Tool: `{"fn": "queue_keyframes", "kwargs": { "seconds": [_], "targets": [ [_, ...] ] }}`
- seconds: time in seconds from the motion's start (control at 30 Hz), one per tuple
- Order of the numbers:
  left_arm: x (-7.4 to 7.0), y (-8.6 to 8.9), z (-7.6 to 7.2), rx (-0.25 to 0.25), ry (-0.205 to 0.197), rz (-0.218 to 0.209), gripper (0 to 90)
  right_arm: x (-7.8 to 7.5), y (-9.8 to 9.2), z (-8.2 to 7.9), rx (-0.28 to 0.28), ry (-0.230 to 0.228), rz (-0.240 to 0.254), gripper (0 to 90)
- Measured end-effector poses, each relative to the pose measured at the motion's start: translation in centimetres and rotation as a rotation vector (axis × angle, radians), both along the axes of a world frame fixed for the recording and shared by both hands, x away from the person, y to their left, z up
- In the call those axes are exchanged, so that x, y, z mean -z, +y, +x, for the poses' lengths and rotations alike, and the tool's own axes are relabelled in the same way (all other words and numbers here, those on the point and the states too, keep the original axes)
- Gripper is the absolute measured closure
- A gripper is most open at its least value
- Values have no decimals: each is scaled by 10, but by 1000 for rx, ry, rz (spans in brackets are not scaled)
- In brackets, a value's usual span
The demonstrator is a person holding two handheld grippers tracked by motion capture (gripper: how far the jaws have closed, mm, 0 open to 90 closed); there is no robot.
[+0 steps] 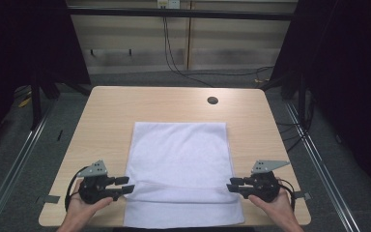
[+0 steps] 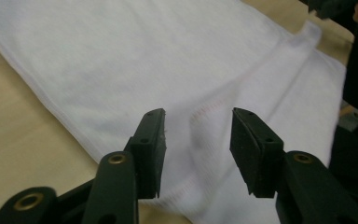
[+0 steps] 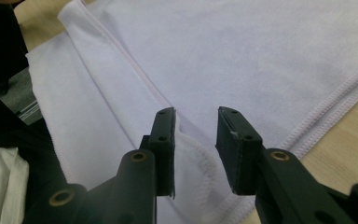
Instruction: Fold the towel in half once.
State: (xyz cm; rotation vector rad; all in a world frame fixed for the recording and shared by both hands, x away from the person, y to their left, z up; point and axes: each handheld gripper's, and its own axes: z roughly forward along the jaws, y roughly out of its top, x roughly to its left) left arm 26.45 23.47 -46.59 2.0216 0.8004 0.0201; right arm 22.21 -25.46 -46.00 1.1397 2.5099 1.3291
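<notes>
A white towel [image 1: 178,159] lies flat on the wooden table [image 1: 101,125], its near end reaching the front edge. A hemmed fold runs across it near the front. My left gripper [image 1: 129,184] sits at the towel's left edge by that fold, pointing right. In the left gripper view its jaws [image 2: 198,116] stand apart over the cloth [image 2: 168,56] and pinch nothing. My right gripper [image 1: 230,184] sits at the towel's right edge, pointing left. Its jaws [image 3: 196,114] are also apart, with the hemmed edge [image 3: 200,154] lying loose between them.
A round cable hole [image 1: 212,100] sits in the table's far right part. Bare wood borders the towel on both sides. Metal rails run along the floor left and right of the table, and cables trail on the floor behind it.
</notes>
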Motion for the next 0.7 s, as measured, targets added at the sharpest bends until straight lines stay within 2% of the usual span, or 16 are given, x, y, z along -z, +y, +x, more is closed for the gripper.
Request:
{"fn": "queue_keyframes", "kwargs": {
  "seconds": [0.1,0.13,0.17,0.23,0.3,0.37,0.43,0.47,0.57,0.7],
  "targets": [
    [-1,-9,16,3,-12,2,559,8,4,12,-16,43,-7,668],
    [0,-13,20,16,3,6,549,11,6,15,-27,59,-9,663],
    [1,-18,22,46,15,8,521,14,8,17,-34,65,-21,658],
    [6,-28,21,99,46,49,518,18,12,17,-49,87,-36,653],
    [12,-34,17,134,65,63,516,20,14,16,-69,95,-39,736],
    [15,-36,10,178,63,75,716,20,15,11,-100,103,-36,815],
    [12,-35,2,230,75,72,837,17,13,3,-124,100,-30,836],
    [10,-35,-2,240,67,78,842,16,11,-1,-128,95,-22,838],
    [6,-28,-18,255,70,41,824,9,5,-17,-139,81,-11,836],
    [11,-21,-32,278,102,32,736,6,-1,-36,-158,74,13,798]
  ]
}}
